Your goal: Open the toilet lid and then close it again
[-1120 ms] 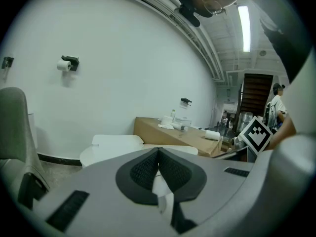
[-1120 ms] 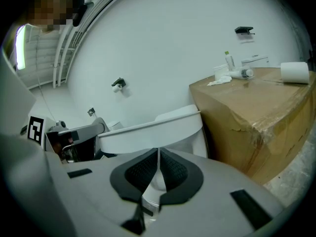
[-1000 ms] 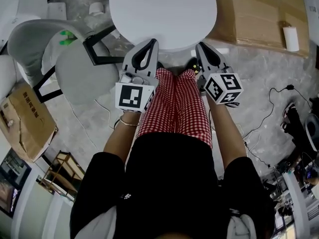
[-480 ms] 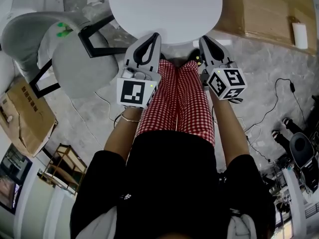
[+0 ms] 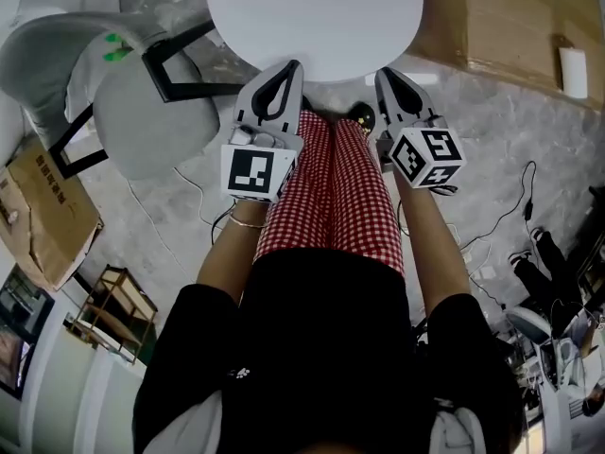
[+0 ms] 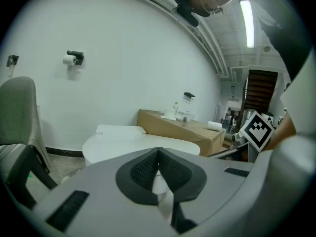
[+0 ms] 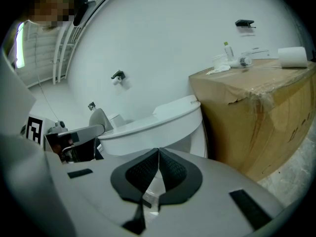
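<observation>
Speckled floor [image 5: 492, 149]; toilet lid [image 5: 312, 12] down; left tongs [image 5: 292, 66] and right tongs [image 5: 382, 73] tip-to-tip, empty, unmoved near its rim.

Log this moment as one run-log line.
toilet lid: down | left gripper: shut, empty, at lid's front edge | right gripper: shut, empty, at lid's front edge | contact with lid: unclear

Grey mottled floor [image 5: 492, 149] here: white toilet [image 5: 312, 17] standing top centre, grey chair [image 5: 151, 126] upper left, cardboard box [image 5: 501, 26] upper right, black cables [image 5: 526, 192] trailing right.
</observation>
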{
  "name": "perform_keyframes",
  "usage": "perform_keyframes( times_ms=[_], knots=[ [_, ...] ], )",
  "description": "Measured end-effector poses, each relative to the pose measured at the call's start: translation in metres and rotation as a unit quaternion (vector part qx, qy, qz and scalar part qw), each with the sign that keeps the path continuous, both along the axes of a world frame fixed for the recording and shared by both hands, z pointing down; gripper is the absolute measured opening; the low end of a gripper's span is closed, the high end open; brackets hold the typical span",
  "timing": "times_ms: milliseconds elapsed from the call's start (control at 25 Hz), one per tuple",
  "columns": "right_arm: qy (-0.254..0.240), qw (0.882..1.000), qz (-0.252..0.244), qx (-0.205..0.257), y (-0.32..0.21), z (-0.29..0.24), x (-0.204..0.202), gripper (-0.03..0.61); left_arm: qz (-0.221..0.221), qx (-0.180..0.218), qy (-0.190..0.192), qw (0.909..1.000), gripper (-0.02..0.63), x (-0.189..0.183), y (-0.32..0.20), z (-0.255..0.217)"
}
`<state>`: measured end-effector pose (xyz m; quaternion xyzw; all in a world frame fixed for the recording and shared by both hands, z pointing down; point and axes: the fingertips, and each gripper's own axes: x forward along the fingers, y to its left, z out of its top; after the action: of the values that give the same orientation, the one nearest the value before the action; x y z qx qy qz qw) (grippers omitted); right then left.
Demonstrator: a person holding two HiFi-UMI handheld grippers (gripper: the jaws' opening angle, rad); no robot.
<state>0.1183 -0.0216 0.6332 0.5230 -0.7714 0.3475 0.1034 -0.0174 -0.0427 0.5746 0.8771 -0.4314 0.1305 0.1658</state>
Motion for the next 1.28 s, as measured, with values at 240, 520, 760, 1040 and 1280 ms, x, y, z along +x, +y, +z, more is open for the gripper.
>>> perform_keyframes(
  times_ms=[240, 520, 760, 1040, 1280],
  knots=[
    [0.000, 1.000, -0.012, -0.008, 0.004, 0.008, -0.001, 0.021, -0.017, -0.005, -0.008, 0.9998, 0.005, -0.001, 0.004, 0.009],
    [0.001, 0.999, -0.028, -0.020, 0.007, 0.023, -0.002, 0.021, -0.023, -0.006, -0.015, 0.9996, 0.005, -0.001, 0.009, 0.025],
    [0.003, 0.999, -0.034, -0.031, 0.011, 0.038, -0.002, 0.021, -0.028, -0.016, -0.028, 0.9991, 0.005, -0.001, 0.013, 0.039],
    [0.002, 0.998, -0.039, -0.046, 0.014, 0.054, -0.003, 0.021, -0.034, -0.025, -0.029, 0.9987, 0.005, -0.002, 0.017, 0.056],
    [0.004, 0.997, -0.039, -0.061, 0.017, 0.067, -0.003, 0.021, -0.036, -0.036, -0.027, 0.9984, 0.005, -0.002, 0.020, 0.069]
  ],
)
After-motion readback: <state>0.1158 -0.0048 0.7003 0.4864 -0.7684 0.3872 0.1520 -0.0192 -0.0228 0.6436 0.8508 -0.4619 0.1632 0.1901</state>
